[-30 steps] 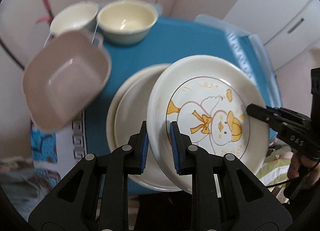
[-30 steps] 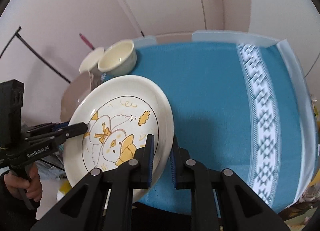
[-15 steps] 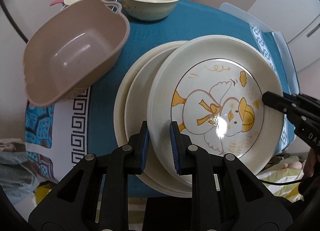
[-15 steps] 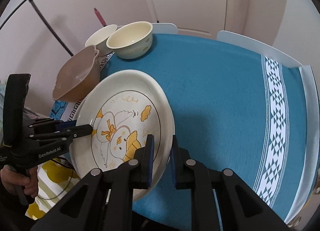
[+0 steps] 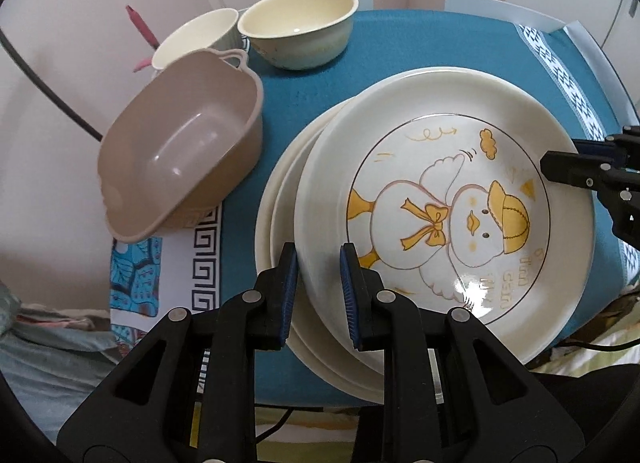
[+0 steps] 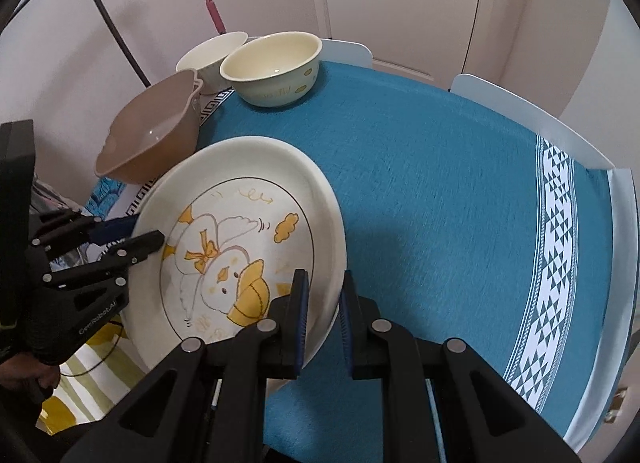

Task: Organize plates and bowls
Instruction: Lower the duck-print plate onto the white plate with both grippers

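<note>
duck plate (image 5: 440,191) gripped by both tools, over plate stack (image 5: 280,199)

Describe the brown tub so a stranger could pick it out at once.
Start at the blue tablecloth and go to its far left edge, where two cream bowls stand. The brown tub sits tilted just in front of them, left of the plate stack. It alone is tan plastic, squarish and handled.
</note>
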Demonstrator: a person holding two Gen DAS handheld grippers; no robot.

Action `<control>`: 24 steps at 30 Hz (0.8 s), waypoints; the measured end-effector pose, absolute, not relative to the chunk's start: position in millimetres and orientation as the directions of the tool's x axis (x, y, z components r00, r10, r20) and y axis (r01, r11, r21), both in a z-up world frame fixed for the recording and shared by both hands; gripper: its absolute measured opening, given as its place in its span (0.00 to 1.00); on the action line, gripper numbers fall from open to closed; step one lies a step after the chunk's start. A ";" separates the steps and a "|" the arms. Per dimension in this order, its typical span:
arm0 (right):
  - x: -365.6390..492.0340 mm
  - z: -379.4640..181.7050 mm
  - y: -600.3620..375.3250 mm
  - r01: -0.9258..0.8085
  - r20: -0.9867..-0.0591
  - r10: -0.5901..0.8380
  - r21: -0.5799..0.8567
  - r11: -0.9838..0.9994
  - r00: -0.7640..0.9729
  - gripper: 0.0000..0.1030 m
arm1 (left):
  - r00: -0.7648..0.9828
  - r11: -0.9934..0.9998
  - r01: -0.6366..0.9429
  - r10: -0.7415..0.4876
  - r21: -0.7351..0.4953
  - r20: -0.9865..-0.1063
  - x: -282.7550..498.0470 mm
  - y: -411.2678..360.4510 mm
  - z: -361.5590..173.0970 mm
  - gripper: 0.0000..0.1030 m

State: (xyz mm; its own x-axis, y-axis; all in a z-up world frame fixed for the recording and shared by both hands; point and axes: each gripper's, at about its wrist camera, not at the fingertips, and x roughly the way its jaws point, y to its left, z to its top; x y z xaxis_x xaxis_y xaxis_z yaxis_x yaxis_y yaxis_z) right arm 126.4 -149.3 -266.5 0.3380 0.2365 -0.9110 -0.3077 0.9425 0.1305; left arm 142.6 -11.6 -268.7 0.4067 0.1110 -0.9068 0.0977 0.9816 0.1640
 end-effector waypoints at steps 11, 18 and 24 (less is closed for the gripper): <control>130.6 -266.7 -143.8 -0.362 -0.912 0.215 0.079 0.929 0.351 0.13 | 0.421 0.959 0.092 0.208 0.270 -0.883 135.8 -19.5 -266.3 0.18; 132.5 -269.8 -143.5 -0.381 -0.913 0.226 0.087 0.921 0.338 0.13 | 0.434 0.934 0.084 0.280 0.348 -0.856 132.6 -27.5 -265.2 0.18; 132.0 -271.9 -142.8 -0.394 -0.915 0.227 0.083 0.915 0.334 0.13 | 0.440 0.933 0.071 0.289 0.354 -0.850 131.5 -25.5 -264.3 0.18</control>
State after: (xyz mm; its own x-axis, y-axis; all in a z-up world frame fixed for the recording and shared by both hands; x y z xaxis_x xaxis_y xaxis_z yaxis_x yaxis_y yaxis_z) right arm 132.0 -142.8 -271.9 0.3336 0.2271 -0.9149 -0.3945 0.9151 0.0833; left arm 131.5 -25.5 -264.3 0.4397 0.2889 -0.8504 0.0708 0.9327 0.3535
